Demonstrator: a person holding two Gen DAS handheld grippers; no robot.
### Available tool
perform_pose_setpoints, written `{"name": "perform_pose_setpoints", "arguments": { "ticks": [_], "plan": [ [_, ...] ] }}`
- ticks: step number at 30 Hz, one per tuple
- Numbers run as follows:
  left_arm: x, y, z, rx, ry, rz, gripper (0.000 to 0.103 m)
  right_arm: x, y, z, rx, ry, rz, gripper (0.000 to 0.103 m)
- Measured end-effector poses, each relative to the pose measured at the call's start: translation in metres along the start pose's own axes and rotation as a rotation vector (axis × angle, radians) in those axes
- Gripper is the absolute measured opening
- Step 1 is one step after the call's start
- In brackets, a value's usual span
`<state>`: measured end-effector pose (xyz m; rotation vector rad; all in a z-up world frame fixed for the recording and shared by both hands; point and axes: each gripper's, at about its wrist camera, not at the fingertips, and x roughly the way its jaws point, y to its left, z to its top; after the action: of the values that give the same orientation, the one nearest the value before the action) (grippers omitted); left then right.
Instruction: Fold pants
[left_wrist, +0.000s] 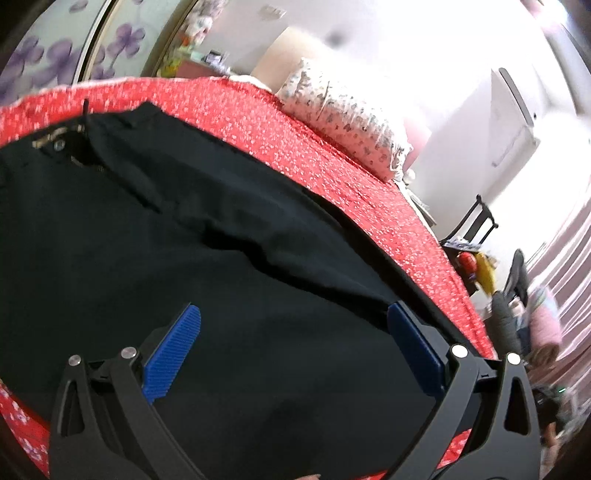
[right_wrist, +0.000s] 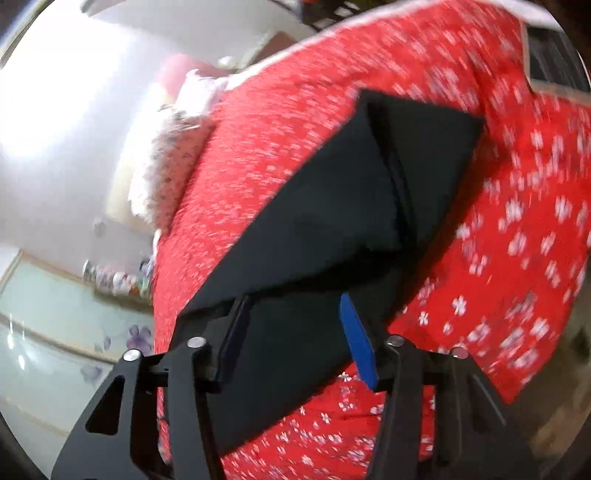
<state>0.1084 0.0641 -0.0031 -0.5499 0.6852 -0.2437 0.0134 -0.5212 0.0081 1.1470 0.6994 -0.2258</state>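
Observation:
Black pants lie spread on a red flowered bedspread. In the left wrist view the waistband with a metal button is at the upper left. My left gripper is open, its blue pads wide apart just above the dark cloth, holding nothing. In the right wrist view the pants' legs run away from me as a long black strip, the far end folded over. My right gripper is open above the near part of the legs, empty. The view is blurred by motion.
A flower-print pillow lies at the head of the bed, also in the right wrist view. The bedspread extends around the pants. A chair and cluttered items stand beside the bed. A wardrobe with purple flowers is behind.

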Motion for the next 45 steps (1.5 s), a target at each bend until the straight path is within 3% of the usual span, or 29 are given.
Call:
{"name": "perform_pose_setpoints", "arguments": {
  "ticks": [4, 9, 10, 11, 12, 13, 17, 19, 21, 25, 27, 32, 34, 36, 37, 38, 39, 41, 45],
  "plan": [
    [-0.003, 0.003, 0.000, -0.015, -0.004, -0.007, 0.101, 0.021, -0.018, 0.008, 0.144, -0.022, -0.016, 0.046],
    [-0.002, 0.002, 0.000, 0.001, -0.008, 0.006, 0.101, 0.037, -0.025, 0.020, 0.193, -0.082, -0.028, 0.044],
    [-0.001, 0.001, 0.000, 0.004, -0.008, 0.009, 0.101, 0.040, -0.027, 0.023, 0.203, -0.090, -0.029, 0.036],
    [0.001, 0.000, -0.001, 0.008, -0.007, 0.014, 0.101, 0.040, -0.028, 0.024, 0.200, -0.098, -0.036, 0.022],
    [0.001, -0.001, -0.001, 0.011, -0.007, 0.018, 0.101, 0.038, -0.029, 0.026, 0.184, -0.110, -0.043, 0.020],
    [0.003, -0.001, -0.002, 0.014, -0.006, 0.022, 0.101, 0.037, -0.028, 0.028, 0.164, -0.117, -0.033, 0.011],
    [0.001, -0.001, -0.003, 0.007, -0.017, 0.008, 0.101, 0.006, -0.007, 0.038, 0.039, -0.250, 0.105, 0.005],
    [0.001, -0.002, -0.004, 0.016, -0.011, 0.010, 0.101, -0.011, 0.000, 0.040, -0.039, -0.322, 0.113, 0.004],
    [0.002, -0.001, -0.003, 0.030, -0.007, 0.014, 0.101, -0.019, -0.004, 0.040, -0.073, -0.351, 0.069, 0.004],
    [0.002, -0.002, -0.003, 0.028, -0.006, 0.008, 0.101, 0.006, -0.053, 0.035, 0.050, -0.265, -0.055, 0.004],
    [0.001, -0.002, -0.003, 0.025, -0.005, 0.001, 0.101, 0.017, -0.072, 0.028, 0.103, -0.232, -0.064, 0.004],
    [0.000, 0.000, -0.003, 0.007, -0.011, -0.013, 0.101, 0.004, -0.059, 0.022, 0.049, -0.216, -0.137, 0.015],
    [0.003, 0.002, -0.002, -0.004, 0.009, -0.020, 0.101, -0.011, -0.056, 0.016, 0.059, -0.232, -0.117, 0.016],
    [0.004, 0.001, -0.001, -0.015, 0.013, -0.032, 0.101, -0.020, -0.045, 0.003, 0.048, -0.248, -0.060, 0.037],
    [0.004, 0.001, -0.001, -0.018, 0.015, -0.039, 0.101, -0.018, -0.035, -0.006, 0.027, -0.229, -0.003, 0.062],
    [0.004, 0.000, -0.001, -0.020, 0.021, -0.056, 0.101, -0.017, -0.029, -0.013, 0.009, -0.212, 0.043, 0.065],
    [0.004, -0.001, -0.002, -0.020, 0.023, -0.068, 0.101, -0.009, -0.018, -0.021, -0.020, -0.181, 0.095, 0.065],
    [0.002, -0.002, -0.004, -0.018, 0.018, -0.097, 0.101, 0.012, 0.000, -0.034, -0.057, -0.112, 0.172, 0.044],
    [-0.002, -0.005, -0.005, -0.008, 0.000, -0.129, 0.101, 0.063, 0.007, -0.053, 0.000, 0.032, 0.238, 0.042]
  ]
}}
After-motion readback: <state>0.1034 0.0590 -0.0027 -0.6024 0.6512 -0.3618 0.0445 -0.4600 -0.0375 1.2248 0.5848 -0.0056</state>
